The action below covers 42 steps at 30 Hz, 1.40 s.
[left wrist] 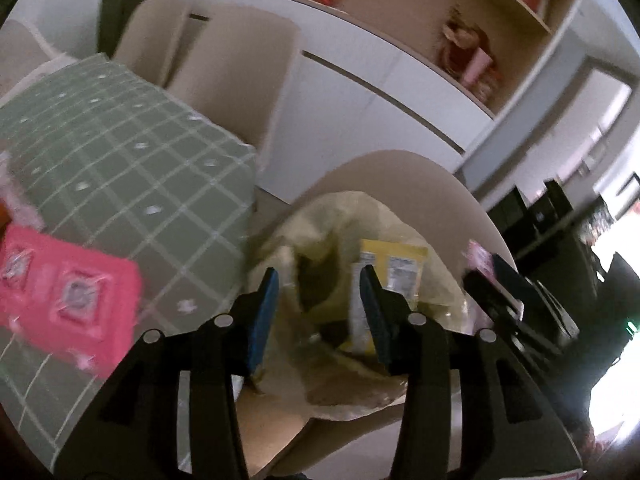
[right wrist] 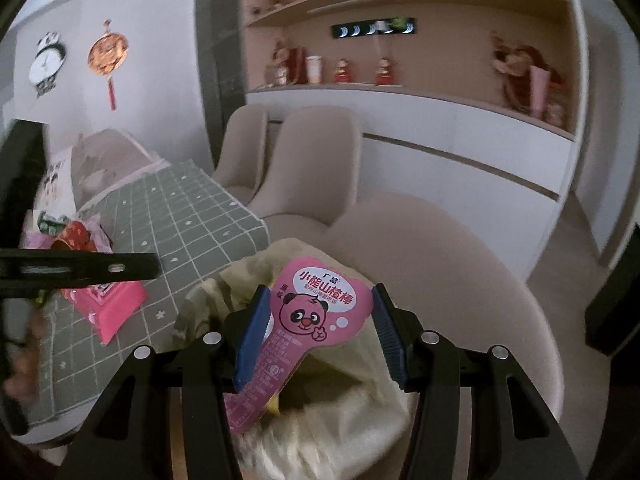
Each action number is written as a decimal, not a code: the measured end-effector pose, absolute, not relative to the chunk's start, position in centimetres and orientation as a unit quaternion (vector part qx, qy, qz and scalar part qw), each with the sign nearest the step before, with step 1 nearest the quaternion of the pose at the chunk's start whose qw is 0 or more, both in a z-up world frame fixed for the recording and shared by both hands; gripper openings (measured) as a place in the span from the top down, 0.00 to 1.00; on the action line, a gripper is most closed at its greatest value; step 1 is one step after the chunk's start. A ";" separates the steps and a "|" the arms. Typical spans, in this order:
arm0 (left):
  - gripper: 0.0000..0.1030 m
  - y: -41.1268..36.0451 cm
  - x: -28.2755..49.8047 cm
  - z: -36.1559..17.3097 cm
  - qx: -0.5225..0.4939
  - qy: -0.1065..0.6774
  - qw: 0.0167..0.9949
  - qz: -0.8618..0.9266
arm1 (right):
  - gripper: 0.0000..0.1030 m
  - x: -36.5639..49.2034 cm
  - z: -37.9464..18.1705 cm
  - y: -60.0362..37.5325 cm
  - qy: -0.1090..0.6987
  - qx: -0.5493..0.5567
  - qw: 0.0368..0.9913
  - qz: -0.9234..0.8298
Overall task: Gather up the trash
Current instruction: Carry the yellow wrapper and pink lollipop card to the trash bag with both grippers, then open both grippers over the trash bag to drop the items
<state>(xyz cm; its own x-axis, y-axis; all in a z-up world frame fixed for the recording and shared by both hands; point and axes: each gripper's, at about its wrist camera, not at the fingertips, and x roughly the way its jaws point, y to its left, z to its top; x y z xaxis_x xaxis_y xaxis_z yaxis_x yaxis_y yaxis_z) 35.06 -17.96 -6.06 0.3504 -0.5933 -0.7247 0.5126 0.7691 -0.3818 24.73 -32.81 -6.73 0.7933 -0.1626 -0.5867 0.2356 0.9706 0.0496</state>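
A pale yellow trash bag [left wrist: 320, 232] sits open on a beige chair seat [left wrist: 460, 208]. A yellow wrapper [left wrist: 390, 264] lies inside it. My left gripper [left wrist: 318, 304] is open and empty right over the bag's mouth. In the right wrist view my right gripper [right wrist: 318, 332] stands open over the same bag [right wrist: 340, 420]. A pink panda snack wrapper [right wrist: 316, 304] sits between its fingers over the bag; no pad visibly presses it. A pink package [left wrist: 60, 296] lies on the green checked tablecloth [left wrist: 132, 152].
More wrappers [right wrist: 76, 240] lie at the far left of the table [right wrist: 188, 216]. Beige chairs [right wrist: 304, 168] stand behind it. A white sideboard [right wrist: 460, 152] with shelves of figurines lines the wall. The left gripper's body [right wrist: 80, 268] crosses the right view's left side.
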 end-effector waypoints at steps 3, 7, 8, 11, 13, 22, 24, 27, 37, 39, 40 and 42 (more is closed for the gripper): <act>0.61 -15.4 34.7 -5.5 -0.054 0.455 0.832 -0.313 | 0.53 27.8 -8.0 -33.0 0.331 0.051 0.937 -0.097; 0.61 -13.5 34.3 -4.9 -0.057 0.446 0.843 -0.295 | 0.53 29.9 -11.2 -34.1 0.395 0.083 0.910 -0.093; 0.61 -13.3 34.0 -5.0 -0.055 0.444 0.846 -0.292 | 0.53 30.0 -12.1 -34.4 0.409 0.100 0.903 -0.091; 0.61 -12.7 33.6 -5.2 -0.052 0.446 0.848 -0.282 | 0.53 29.9 -14.0 -34.2 0.432 0.107 0.891 -0.093; 0.61 -12.7 33.5 -5.6 -0.055 0.453 0.844 -0.283 | 0.53 29.7 -15.0 -34.0 0.444 0.107 0.884 -0.097; 0.61 -13.7 33.0 -5.8 -0.042 0.450 0.840 -0.301 | 0.51 27.0 -14.5 -34.9 0.410 0.134 0.897 -0.100; 0.61 -13.9 32.9 -5.8 -0.041 0.449 0.840 -0.303 | 0.48 26.4 -13.8 -34.6 0.396 0.124 0.904 -0.102; 0.61 -13.9 32.8 -5.9 -0.039 0.449 0.839 -0.306 | 0.42 25.5 -12.5 -34.3 0.376 0.112 0.914 -0.106; 0.61 -11.8 33.0 -5.6 -0.044 0.440 0.845 -0.300 | 0.39 24.3 -9.7 -32.6 0.348 0.112 0.926 -0.092; 0.61 -10.9 33.1 -5.5 -0.046 0.438 0.848 -0.294 | 0.39 24.2 -9.1 -31.7 0.346 0.106 0.928 -0.088; 0.61 -10.6 33.2 -5.4 -0.046 0.436 0.850 -0.292 | 0.39 24.2 -8.8 -31.3 0.347 0.103 0.928 -0.089; 0.61 -9.6 33.3 -5.3 -0.046 0.432 0.854 -0.287 | 0.39 24.3 -8.3 -30.3 0.348 0.101 0.927 -0.096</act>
<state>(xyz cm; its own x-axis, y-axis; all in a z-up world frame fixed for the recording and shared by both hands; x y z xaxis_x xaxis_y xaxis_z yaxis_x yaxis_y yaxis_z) 33.25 -9.59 -5.28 0.4617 -0.5290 -0.7121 0.4495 0.8315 -0.3263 24.28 -30.26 -8.34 0.7393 -0.1077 -0.6647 0.2486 0.9610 0.1208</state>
